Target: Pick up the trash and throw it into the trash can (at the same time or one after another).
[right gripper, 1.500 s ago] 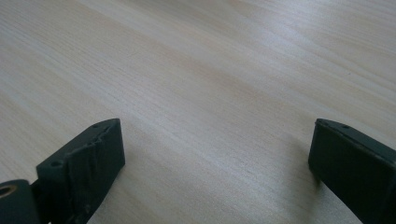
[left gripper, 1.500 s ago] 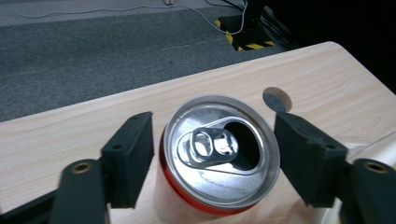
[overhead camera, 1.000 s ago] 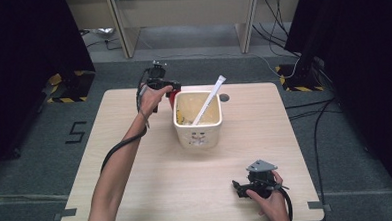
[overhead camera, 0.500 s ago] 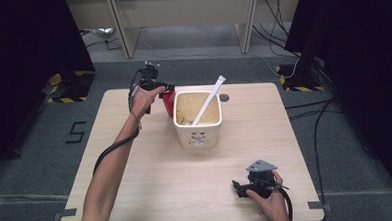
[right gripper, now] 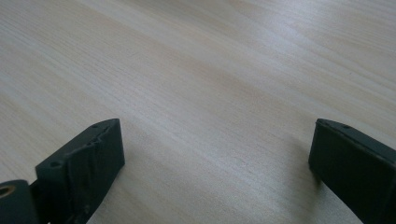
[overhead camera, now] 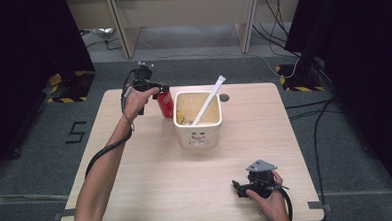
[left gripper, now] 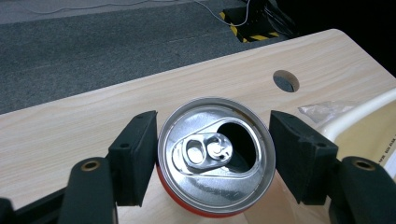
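An opened red drinks can (overhead camera: 164,104) stands upright just left of a cream bin (overhead camera: 198,133) at the back of the wooden table (overhead camera: 151,167). My left gripper (overhead camera: 161,94) comes at it from the left and is shut on it. In the left gripper view both black pads (left gripper: 137,154) press the sides of the can (left gripper: 215,154), whose silver top with its open mouth faces the camera. A long white stick (overhead camera: 209,100) leans inside the bin. My right gripper (overhead camera: 241,187) rests near the table's front right edge, open, with bare wood between its jaws (right gripper: 215,158).
A round cable hole (overhead camera: 224,97) lies behind the bin, with a scrap of clear plastic (left gripper: 322,109) beside the bin's rim (left gripper: 359,116). Grey carpet surrounds the table, and cables trail on the floor at the back right (overhead camera: 304,111).
My left hand with the can has shifted a little to the left, away from the bin. The right gripper has not moved.
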